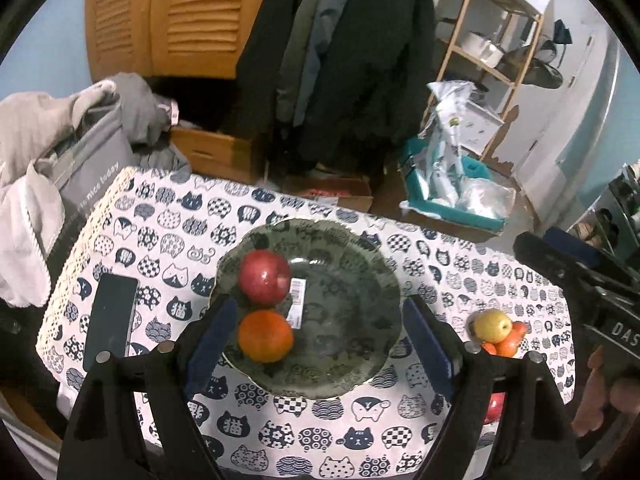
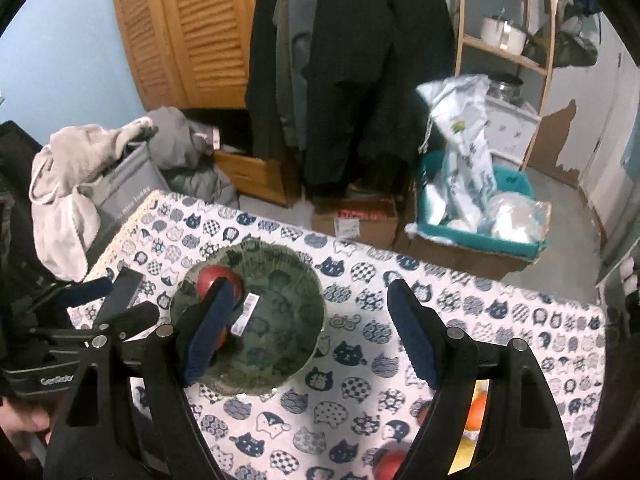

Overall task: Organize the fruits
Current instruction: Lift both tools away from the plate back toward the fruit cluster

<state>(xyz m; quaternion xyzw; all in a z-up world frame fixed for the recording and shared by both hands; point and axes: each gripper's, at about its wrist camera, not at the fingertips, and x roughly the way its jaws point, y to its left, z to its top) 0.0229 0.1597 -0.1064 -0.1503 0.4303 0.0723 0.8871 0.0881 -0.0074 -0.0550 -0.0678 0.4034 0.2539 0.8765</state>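
Two fruits are already seated on the dark green patterned glass plate [image 1: 352, 280]: a round red apple [image 1: 265, 277] at the far left of the dish and a round orange fruit [image 1: 265, 335] touching it on the near side. A white barcode sticker [image 1: 297, 300] is seen on the plate just beside both. The rest of the dish is bare.

Fruit left loose on the cat-print white-and-navy tablecloth [image 1: 168, 232]: a yellow-green pear-like fruit [image 1: 492, 325] resting on small orange-red pieces [image 1: 508, 342], type not resolved, plus a red fruit [image 1: 495, 406] partly hidden behind the finger frame. In the right wrist view the same cluster is glimpsed low right as an orange fruit [image 2: 478, 406] and a red one [image 2: 390, 465], both mostly occluded.

The left gripper [image 1: 316, 344] is held over the plate with fingers spread wide, nothing between the blue pads [image 1: 210, 344]. The right gripper [image 2: 310, 332] is likewise wide apart and empty, positioned over bare cloth between plate and loose fruit.

A dark rectangular phone-like slab [image 1: 112, 320] lies left of the plate, untouched.

Judged progress: roughly the early-to-middle stage; two items placed, at least three or four remaining on the right. Next pick is likely expected from that pile, right gripper being nearer.
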